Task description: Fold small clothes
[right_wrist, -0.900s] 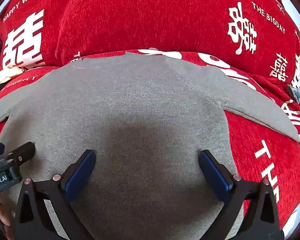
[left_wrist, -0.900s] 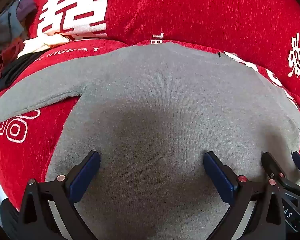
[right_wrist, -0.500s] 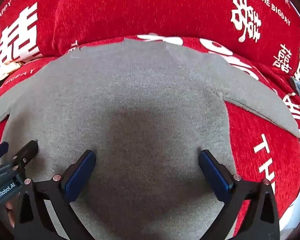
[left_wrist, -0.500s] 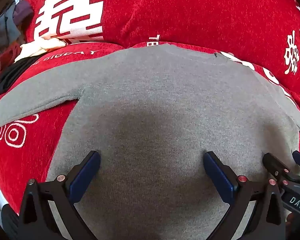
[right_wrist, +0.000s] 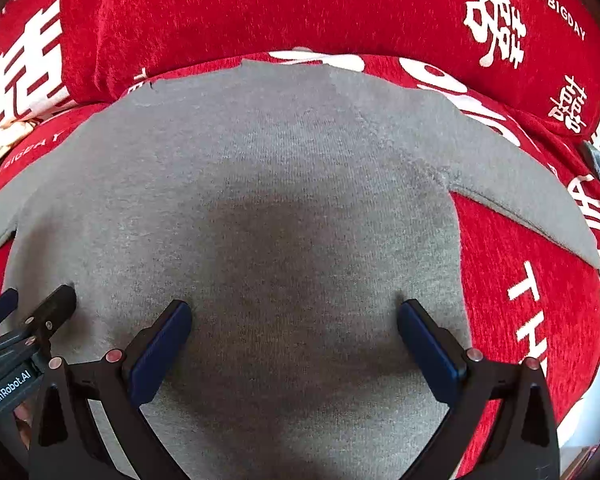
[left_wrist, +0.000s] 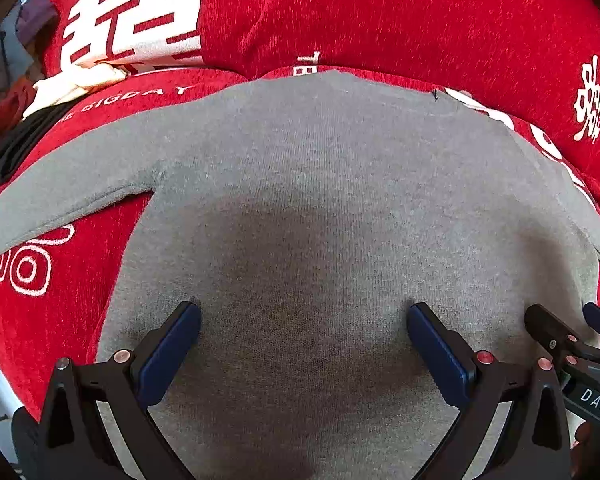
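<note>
Left wrist view looks down on a grey knit top point(left_wrist: 300, 208) spread flat over a red cover point(left_wrist: 420, 20). The left gripper point(left_wrist: 303, 322) stands wide, its blue pads point(left_wrist: 168, 354) splayed and their tips resting on the grey cloth near the hem, with nothing pinched between them. Just to its right sits the right gripper point(left_wrist: 568, 326), whose body carries a label reading "DAS". One sleeve point(left_wrist: 60, 196) runs out ahead and to the left, lying over a white double-circle print. Ahead, the red cover shows "BIGDAY" and large white Chinese characters. Far to the left, a heap of clothes point(left_wrist: 16, 120) in cream, black and rust lies against the cover.

From the right wrist, the right gripper point(right_wrist: 294, 318) is likewise spread wide on the same top point(right_wrist: 284, 184), empty. The left gripper point(right_wrist: 32, 300) beside it reads "GenRobot.AI". The other sleeve point(right_wrist: 520, 196) stretches ahead and to the right, past white letters "TH"; "THE BIGDAY" is printed farther ahead.
</note>
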`<state>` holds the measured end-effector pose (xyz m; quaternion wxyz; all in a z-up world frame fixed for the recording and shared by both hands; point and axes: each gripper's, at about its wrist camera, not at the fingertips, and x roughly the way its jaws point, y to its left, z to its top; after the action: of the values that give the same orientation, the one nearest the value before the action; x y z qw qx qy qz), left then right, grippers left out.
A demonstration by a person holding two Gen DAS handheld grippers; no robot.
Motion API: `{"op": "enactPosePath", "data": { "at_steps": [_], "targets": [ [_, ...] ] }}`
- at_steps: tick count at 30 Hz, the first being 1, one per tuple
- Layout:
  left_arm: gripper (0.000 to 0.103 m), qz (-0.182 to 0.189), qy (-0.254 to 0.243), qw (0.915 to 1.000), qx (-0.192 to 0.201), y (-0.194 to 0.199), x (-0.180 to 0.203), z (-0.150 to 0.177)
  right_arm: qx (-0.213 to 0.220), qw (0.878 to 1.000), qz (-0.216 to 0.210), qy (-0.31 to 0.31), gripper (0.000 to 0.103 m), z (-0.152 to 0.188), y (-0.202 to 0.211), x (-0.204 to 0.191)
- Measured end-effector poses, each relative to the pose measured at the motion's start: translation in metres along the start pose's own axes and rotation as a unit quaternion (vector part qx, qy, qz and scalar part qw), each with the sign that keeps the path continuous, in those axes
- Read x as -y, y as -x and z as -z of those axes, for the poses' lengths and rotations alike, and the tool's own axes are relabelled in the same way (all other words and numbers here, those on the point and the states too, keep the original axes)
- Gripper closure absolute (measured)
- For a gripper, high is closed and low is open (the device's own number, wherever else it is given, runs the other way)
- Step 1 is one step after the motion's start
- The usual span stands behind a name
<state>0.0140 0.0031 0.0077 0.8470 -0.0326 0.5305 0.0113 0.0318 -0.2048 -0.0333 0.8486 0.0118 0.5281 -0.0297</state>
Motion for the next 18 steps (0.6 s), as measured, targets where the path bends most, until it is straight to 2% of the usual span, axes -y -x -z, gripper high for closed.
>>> {"op": "enactPosePath", "data": {
  "at_steps": [8,18],
  "targets": [
    [0.000,0.001,-0.001,0.9993,-0.038,-0.0057,0.0002,-0.0058,-0.026,1.000,-0.008,0.010,0.000,-0.0029,-0.0040,0.0011],
    [0.000,-0.001,0.003,0.9995,-0.033,-0.0060,-0.0004,-0.0042,-0.035,0.999,-0.006,0.011,0.000,-0.0035,-0.0062,0.0003]
  ]
}}
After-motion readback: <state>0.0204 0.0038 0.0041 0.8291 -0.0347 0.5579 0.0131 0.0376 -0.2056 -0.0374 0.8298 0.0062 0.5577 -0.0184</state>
